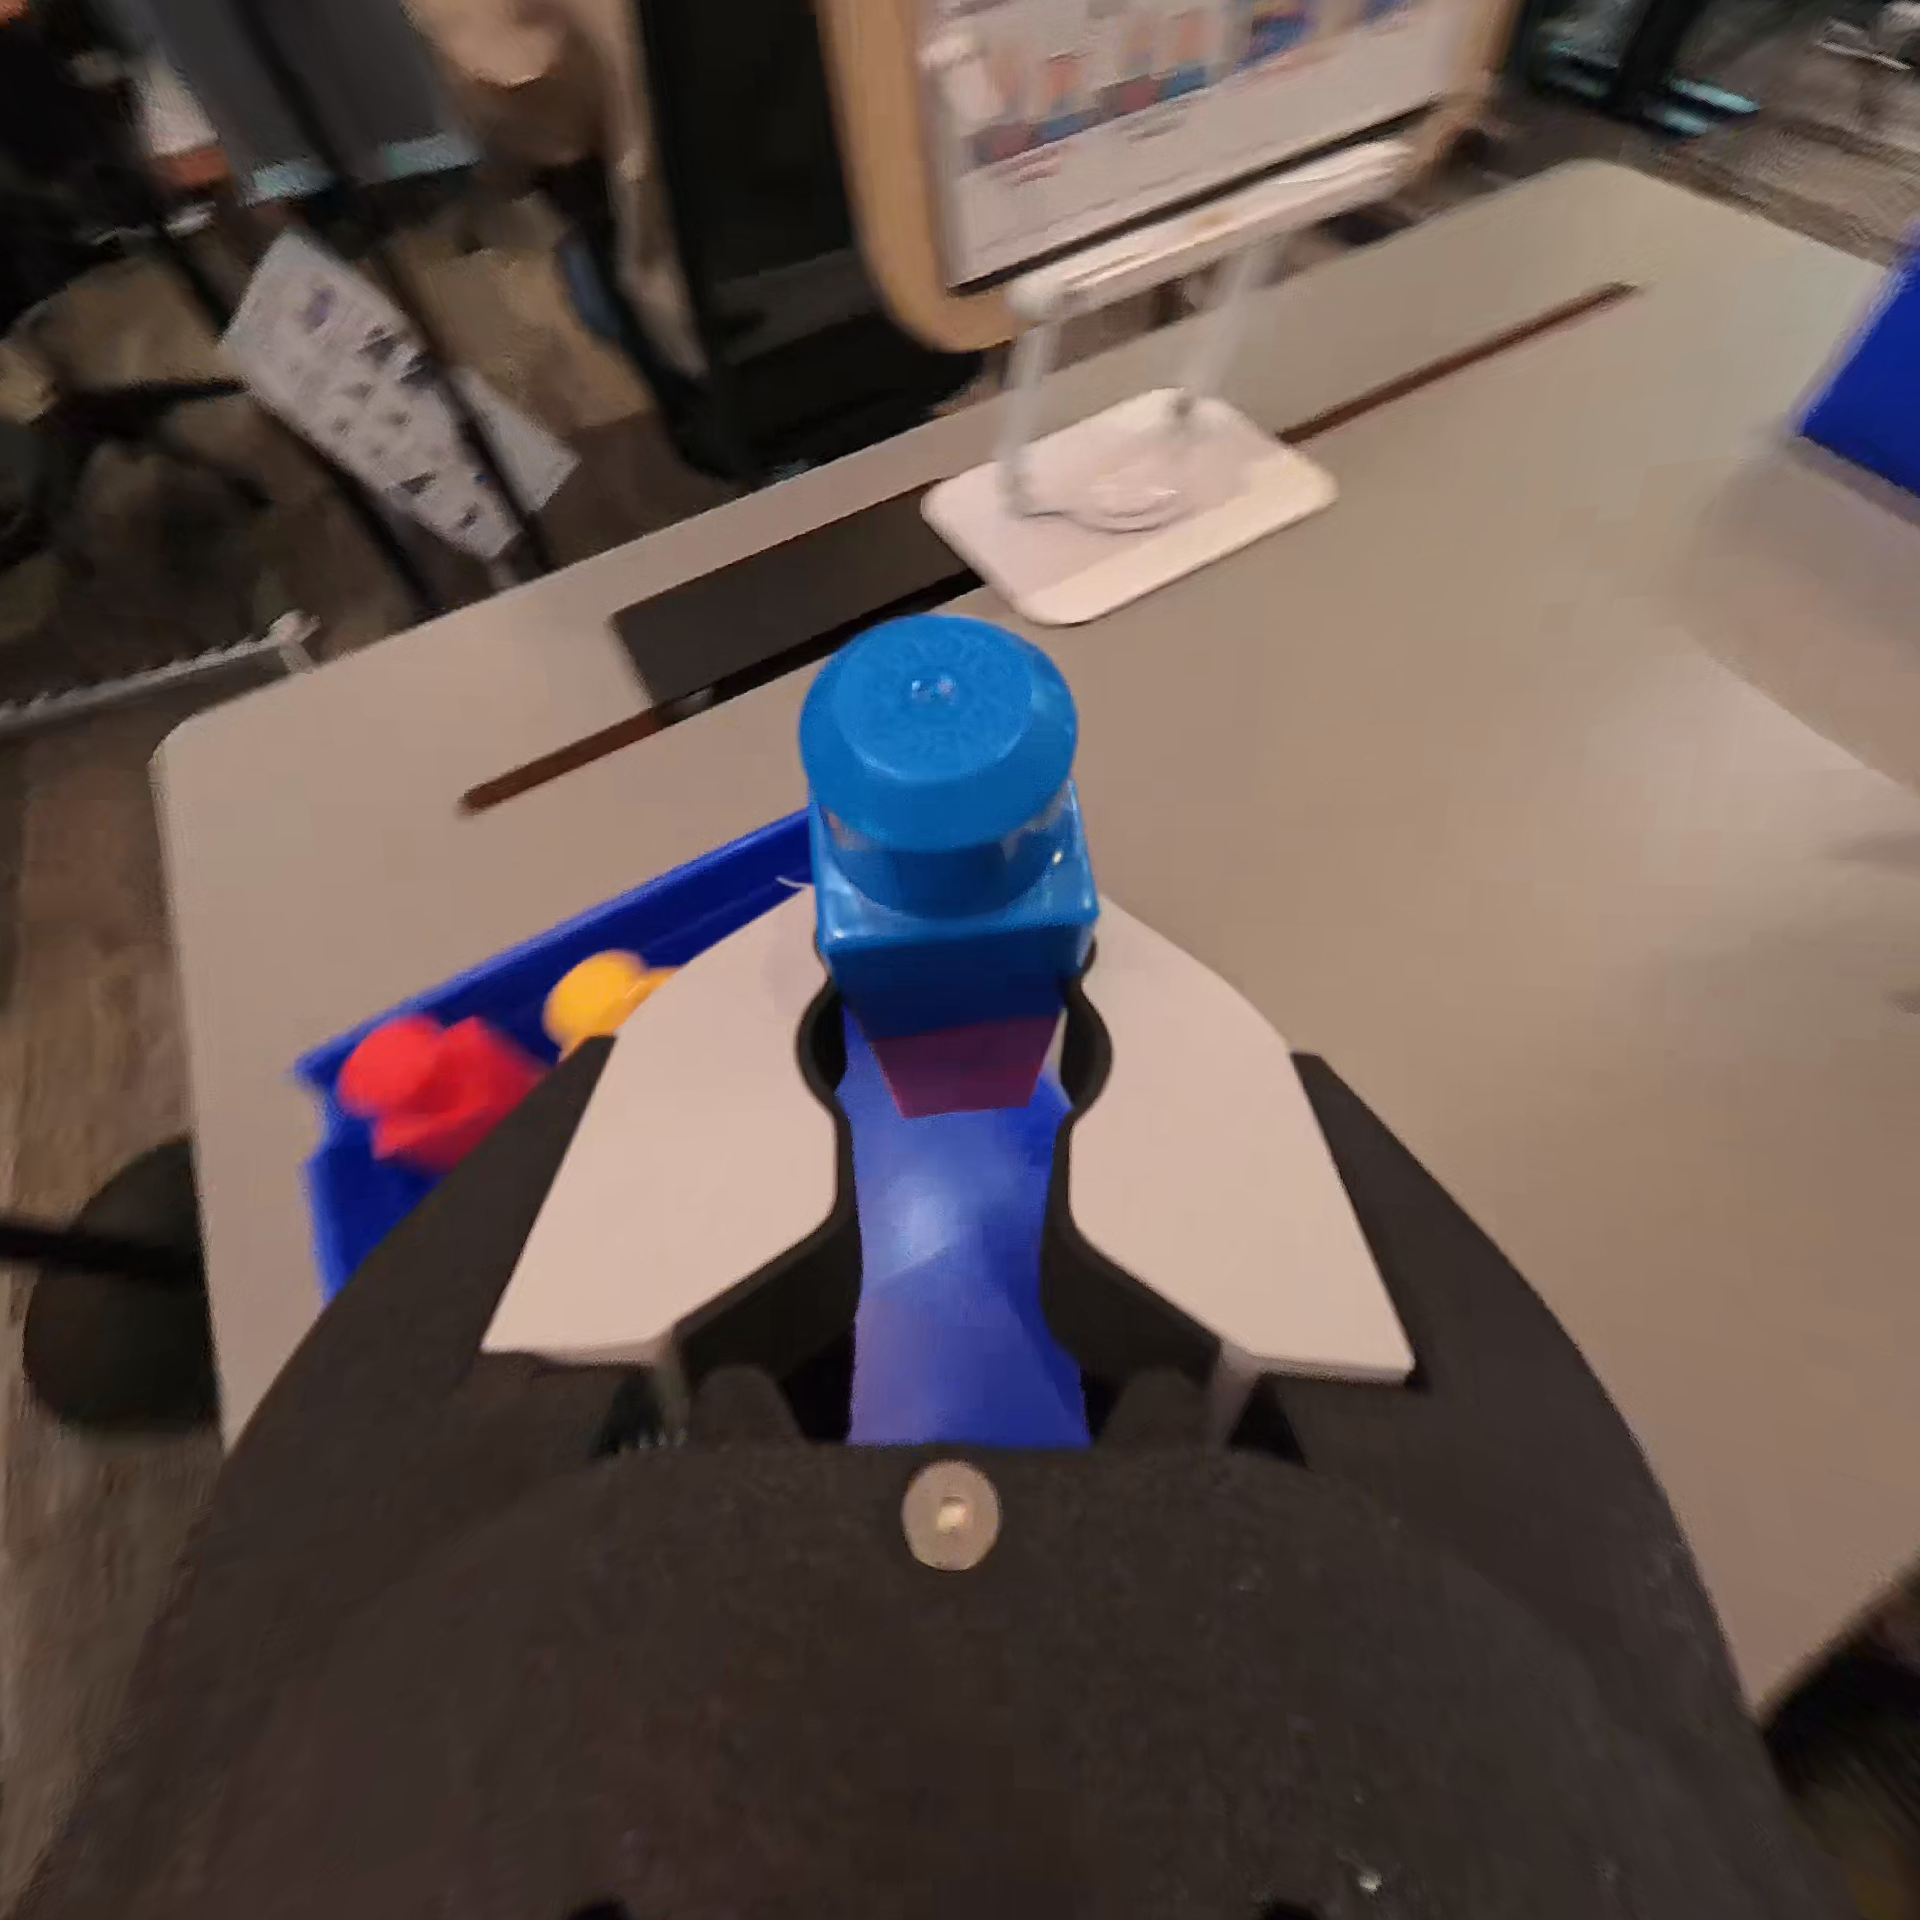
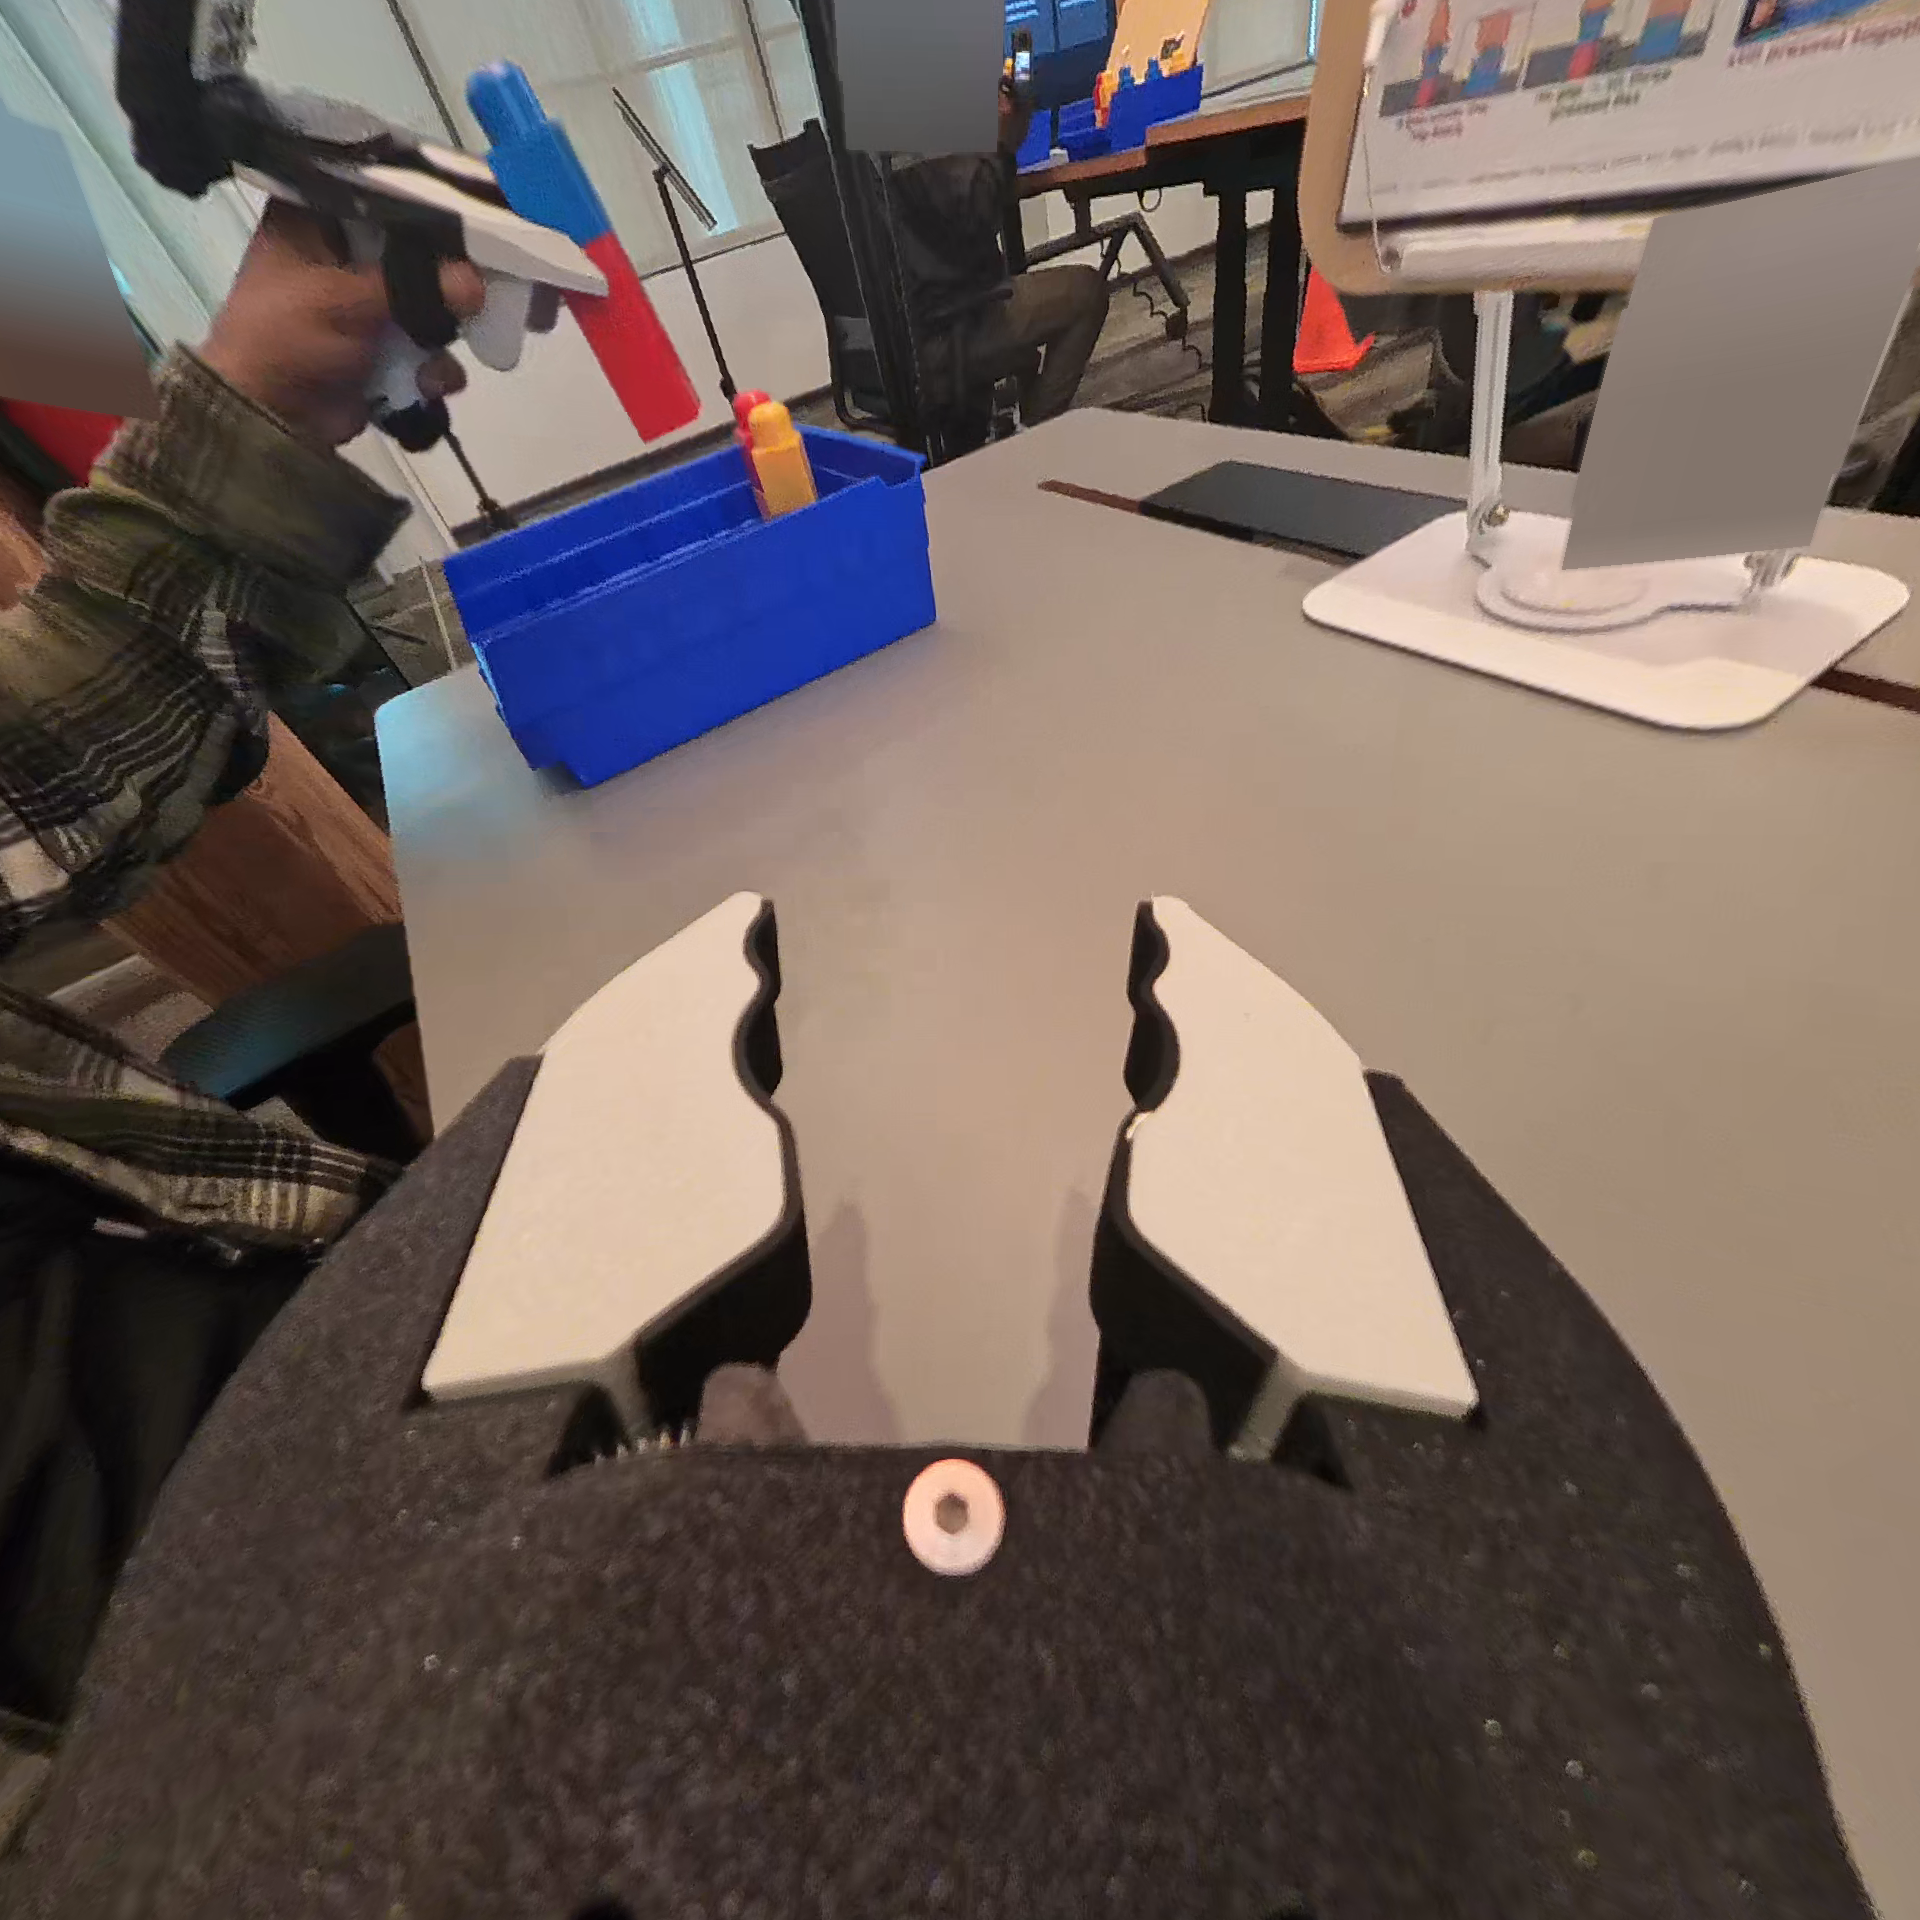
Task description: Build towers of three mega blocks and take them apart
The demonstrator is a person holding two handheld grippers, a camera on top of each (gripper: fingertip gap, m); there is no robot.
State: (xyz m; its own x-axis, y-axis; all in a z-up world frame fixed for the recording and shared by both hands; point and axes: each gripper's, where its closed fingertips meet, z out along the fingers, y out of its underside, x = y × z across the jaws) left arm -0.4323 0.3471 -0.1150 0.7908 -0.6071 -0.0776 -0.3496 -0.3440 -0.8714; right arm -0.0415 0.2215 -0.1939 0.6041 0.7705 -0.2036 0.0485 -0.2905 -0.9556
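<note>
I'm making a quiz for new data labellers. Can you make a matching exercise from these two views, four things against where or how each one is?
Things:
1. left hand-held gripper
2. right hand-held gripper
3. blue bin
4. yellow block

States:
A. open, holding nothing, over the grey table
B. standing up inside the bin
C. shut on the blue-and-red tower, raised in the air
D. sitting near the table's left corner

Pairs: 1-C, 2-A, 3-D, 4-B
</note>
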